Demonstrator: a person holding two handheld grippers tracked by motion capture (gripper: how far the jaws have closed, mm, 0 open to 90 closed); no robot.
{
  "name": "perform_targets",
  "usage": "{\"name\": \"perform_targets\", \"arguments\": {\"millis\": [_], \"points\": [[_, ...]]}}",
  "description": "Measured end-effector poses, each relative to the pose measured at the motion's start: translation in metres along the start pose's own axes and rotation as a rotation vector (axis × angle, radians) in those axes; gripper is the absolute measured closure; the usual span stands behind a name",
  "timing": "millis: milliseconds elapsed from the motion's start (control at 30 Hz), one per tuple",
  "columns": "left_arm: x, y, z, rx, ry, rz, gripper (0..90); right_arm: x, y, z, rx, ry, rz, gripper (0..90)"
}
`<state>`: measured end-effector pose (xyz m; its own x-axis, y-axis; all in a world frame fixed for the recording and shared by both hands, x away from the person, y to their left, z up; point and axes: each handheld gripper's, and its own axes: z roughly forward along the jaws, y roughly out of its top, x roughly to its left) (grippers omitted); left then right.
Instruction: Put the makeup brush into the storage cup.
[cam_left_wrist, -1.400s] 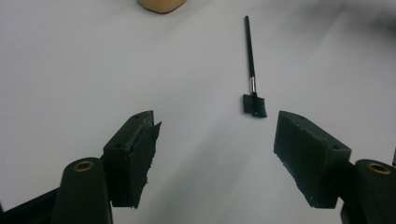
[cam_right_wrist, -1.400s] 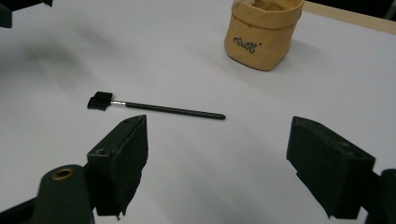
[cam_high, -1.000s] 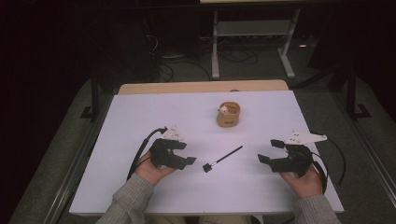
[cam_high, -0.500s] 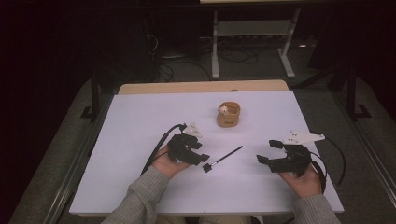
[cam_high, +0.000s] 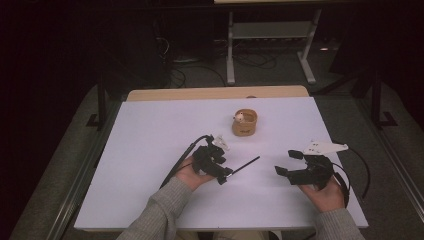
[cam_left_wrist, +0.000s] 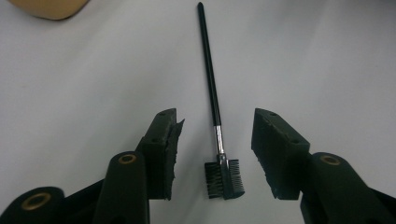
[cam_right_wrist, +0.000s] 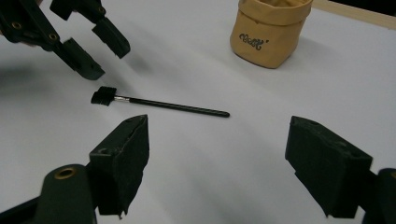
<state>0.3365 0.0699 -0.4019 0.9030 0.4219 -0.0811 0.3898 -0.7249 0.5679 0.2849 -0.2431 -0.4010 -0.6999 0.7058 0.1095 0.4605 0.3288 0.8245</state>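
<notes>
A thin black brush (cam_high: 245, 165) with a small comb head (cam_left_wrist: 224, 177) lies flat on the white table (cam_high: 160, 130). My left gripper (cam_high: 222, 172) is open at its near-left end. In the left gripper view the left gripper (cam_left_wrist: 215, 126) has one jaw on each side of the comb head, neither touching it, and the handle (cam_left_wrist: 210, 79) runs straight away. My right gripper (cam_high: 287, 162) is open and holds nothing, well to the right of the brush. From the right gripper (cam_right_wrist: 219, 140) the brush (cam_right_wrist: 173, 106) lies crosswise ahead, with the left gripper (cam_right_wrist: 105, 58) over its head.
A tan fabric pouch (cam_high: 244, 122) with something white inside stands upright behind the brush, also seen as a pouch (cam_right_wrist: 271, 32) at the upper right of the right gripper view. Cables trail from both grippers. A metal stand (cam_high: 270, 35) is on the floor beyond the table.
My left gripper has moved right and forward across the table until its open jaws straddle the brush's comb head. The right gripper and the brush have stayed put.
</notes>
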Motion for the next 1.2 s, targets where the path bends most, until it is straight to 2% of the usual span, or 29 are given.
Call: {"name": "perform_targets", "arguments": {"millis": [67,167,233,633,800,867,1200], "points": [[-0.002,0.002,0.006,0.027,0.004,0.014,54.9,0.000,0.000,0.001,0.000,0.003,-0.009,20.6],[-0.003,0.003,0.011,0.040,0.006,0.010,60.4,0.002,0.001,0.001,0.008,0.006,-0.012,21.2],[-0.004,0.005,0.015,0.055,0.012,0.001,61.3,0.002,0.001,0.002,0.010,0.006,-0.018,21.4],[-0.006,0.017,0.030,0.101,0.006,0.018,67.6,0.003,0.001,0.004,0.018,0.011,-0.028,21.9],[-0.007,0.021,0.035,0.112,0.003,0.016,70.5,0.003,0.001,0.002,0.014,0.014,-0.014,21.8],[-0.008,0.022,0.036,0.114,-0.009,0.011,71.1,0.003,0.001,0.002,0.014,0.015,-0.013,21.8],[-0.007,0.021,0.042,0.165,0.007,0.012,75.8,0.002,0.001,0.003,0.015,0.013,-0.020,21.8]]}}
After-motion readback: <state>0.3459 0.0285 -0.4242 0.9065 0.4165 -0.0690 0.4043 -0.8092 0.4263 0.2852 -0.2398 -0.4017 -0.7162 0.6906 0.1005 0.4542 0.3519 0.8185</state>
